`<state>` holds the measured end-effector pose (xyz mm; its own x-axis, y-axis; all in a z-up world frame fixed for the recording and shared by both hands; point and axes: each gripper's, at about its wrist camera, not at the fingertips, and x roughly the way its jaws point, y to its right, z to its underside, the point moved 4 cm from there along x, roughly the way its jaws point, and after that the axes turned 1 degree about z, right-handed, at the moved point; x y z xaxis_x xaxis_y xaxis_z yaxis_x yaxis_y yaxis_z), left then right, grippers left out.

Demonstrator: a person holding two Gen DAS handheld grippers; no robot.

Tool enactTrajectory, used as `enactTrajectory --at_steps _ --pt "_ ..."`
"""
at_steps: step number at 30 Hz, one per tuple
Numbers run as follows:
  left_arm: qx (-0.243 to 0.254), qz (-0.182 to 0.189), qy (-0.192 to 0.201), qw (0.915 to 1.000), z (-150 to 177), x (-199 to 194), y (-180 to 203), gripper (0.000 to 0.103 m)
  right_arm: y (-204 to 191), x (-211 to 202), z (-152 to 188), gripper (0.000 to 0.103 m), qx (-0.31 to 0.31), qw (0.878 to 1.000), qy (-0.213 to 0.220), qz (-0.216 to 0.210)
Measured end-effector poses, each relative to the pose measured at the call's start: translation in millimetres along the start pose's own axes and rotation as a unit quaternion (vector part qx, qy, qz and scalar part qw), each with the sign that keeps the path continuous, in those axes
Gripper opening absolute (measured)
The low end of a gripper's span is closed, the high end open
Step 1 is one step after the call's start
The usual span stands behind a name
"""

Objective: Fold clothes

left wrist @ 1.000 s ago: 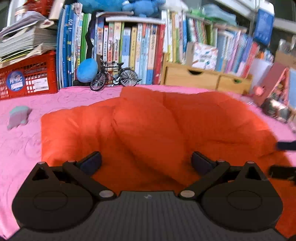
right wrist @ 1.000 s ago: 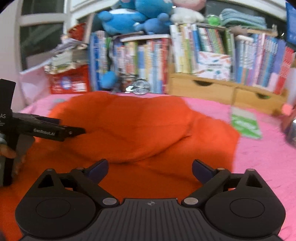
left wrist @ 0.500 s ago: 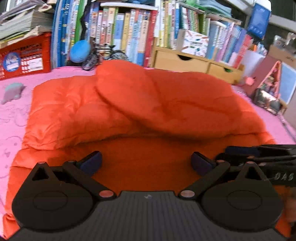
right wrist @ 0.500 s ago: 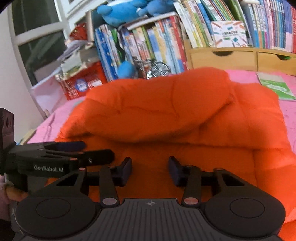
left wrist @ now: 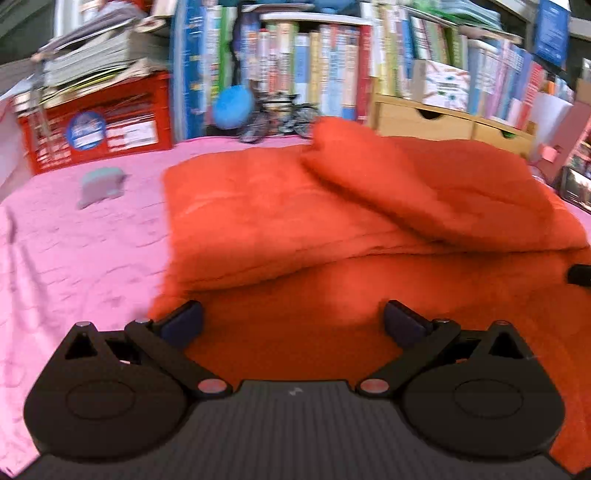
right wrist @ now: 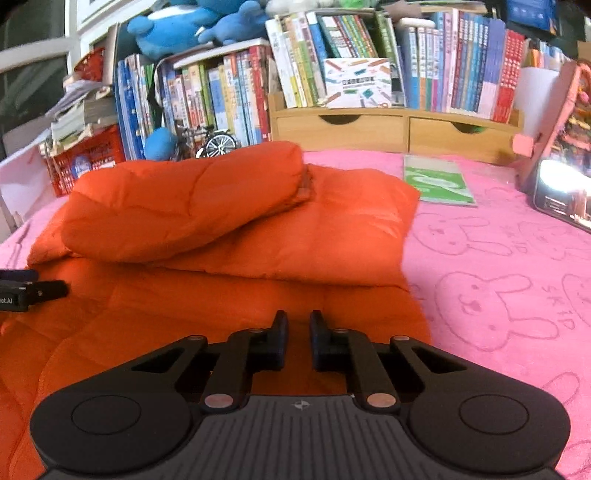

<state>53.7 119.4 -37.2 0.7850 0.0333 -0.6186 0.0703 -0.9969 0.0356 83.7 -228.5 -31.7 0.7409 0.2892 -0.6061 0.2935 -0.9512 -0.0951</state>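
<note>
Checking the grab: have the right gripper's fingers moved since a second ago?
Yes. The right gripper has closed: its fingers, once wide apart on its fixed black body, now nearly meet over the orange jacket.

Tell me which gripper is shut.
The right gripper: its jaws are nearly together over the orange jacket. The left gripper stands wide open.

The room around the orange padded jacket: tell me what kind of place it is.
Likely a child's bedroom or study corner at home: a long row of colourful upright books, blue plush toys stacked above them, and a pink bunny-print cloth under the orange padded jacket.
</note>
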Motion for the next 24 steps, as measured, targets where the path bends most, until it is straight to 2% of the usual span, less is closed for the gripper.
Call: enactTrajectory --at_steps 3,5,8,20,22,23,24 --pt "-0.019 -0.037 -0.001 0.9991 7.0 -5.6 -20.6 0.103 6.3 -3.2 1.6 0.010 0.001 1.000 0.004 0.012" --pt "-0.043 -0.045 -0.001 0.9981 11.1 -10.2 -35.3 0.103 9.9 -5.6 2.9 0.010 -0.002 1.000 0.008 0.023" --pt "-0.045 -0.057 -0.001 0.9974 13.5 -14.6 -42.3 0.103 15.9 -8.0 3.9 0.010 0.001 1.000 0.011 0.028" --pt "-0.047 -0.061 -0.005 0.9970 14.9 -16.0 -41.1 0.103 15.9 -6.3 6.8 0.014 -0.031 0.999 0.016 0.036" --pt "-0.051 -0.056 -0.010 0.9971 17.5 -22.7 -39.9 0.103 16.7 -11.6 7.6 0.018 -0.027 0.999 0.018 0.029" --pt "-0.050 -0.050 -0.013 0.9974 19.9 -28.4 -38.4 0.103 17.2 -15.7 8.5 0.028 -0.026 0.999 0.020 0.022" --pt "-0.045 -0.045 -0.015 0.9978 22.5 -34.5 -37.0 0.103 17.8 -24.3 11.4 0.047 -0.025 0.999 0.026 0.005"
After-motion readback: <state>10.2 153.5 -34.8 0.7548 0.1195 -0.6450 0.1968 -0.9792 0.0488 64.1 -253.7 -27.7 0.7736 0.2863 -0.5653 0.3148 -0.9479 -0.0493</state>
